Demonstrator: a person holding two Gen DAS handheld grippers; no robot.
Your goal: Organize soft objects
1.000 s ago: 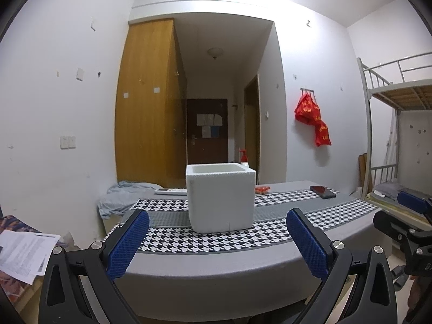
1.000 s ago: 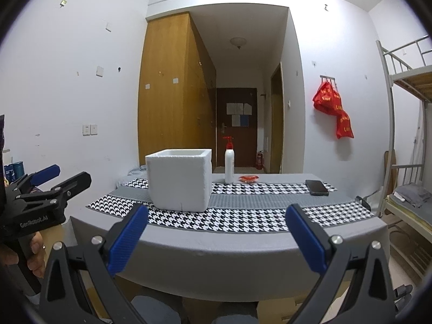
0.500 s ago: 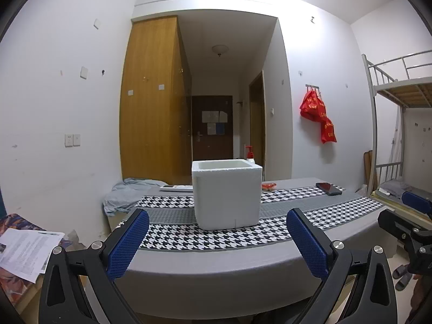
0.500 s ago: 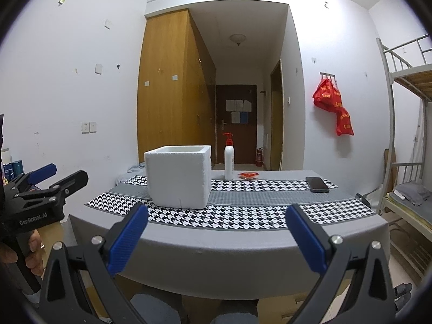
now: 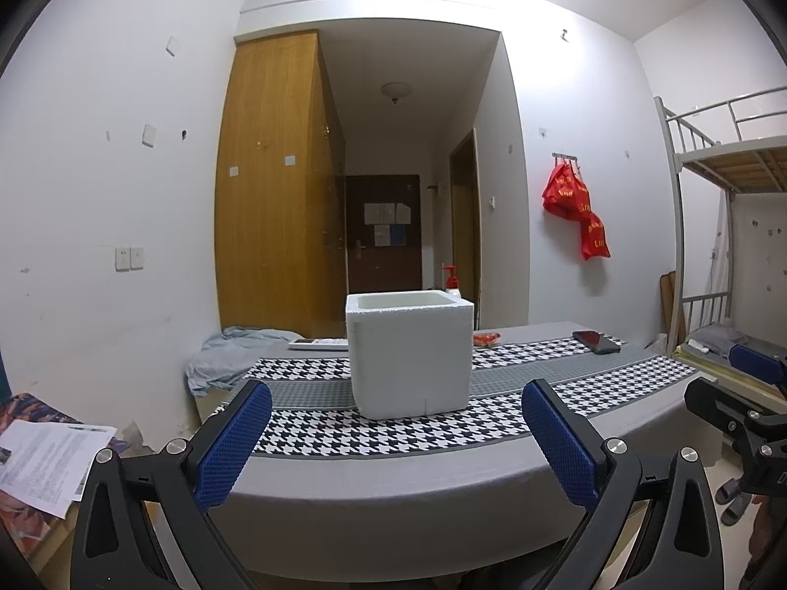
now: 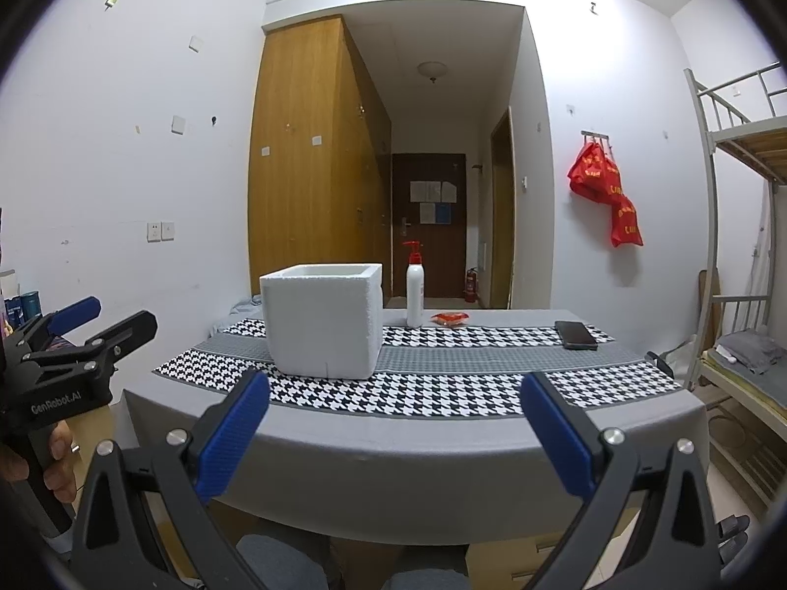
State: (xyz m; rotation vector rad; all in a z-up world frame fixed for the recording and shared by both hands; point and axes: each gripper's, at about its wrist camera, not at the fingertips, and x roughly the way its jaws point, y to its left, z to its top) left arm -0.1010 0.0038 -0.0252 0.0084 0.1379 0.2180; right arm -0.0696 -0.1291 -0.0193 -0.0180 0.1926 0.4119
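Observation:
A white foam box [image 5: 409,352] stands open-topped on the table's houndstooth cloth [image 5: 374,435]; it also shows in the right wrist view [image 6: 323,321]. A small red soft packet [image 6: 449,317] lies on the far side, also seen in the left wrist view [image 5: 486,339]. My left gripper [image 5: 396,430] is open and empty, held before the table's front edge. My right gripper [image 6: 393,423] is open and empty, also short of the table. The box's inside is hidden.
A white pump bottle [image 6: 414,285] stands behind the box. A black phone [image 6: 575,334] lies at the table's right. A bunk bed [image 6: 738,255] is on the right. Grey cloth [image 5: 236,351] and papers [image 5: 44,457] lie at the left.
Both grippers have tilted upward a little, so the table and box sit lower in view. Both stay open and empty.

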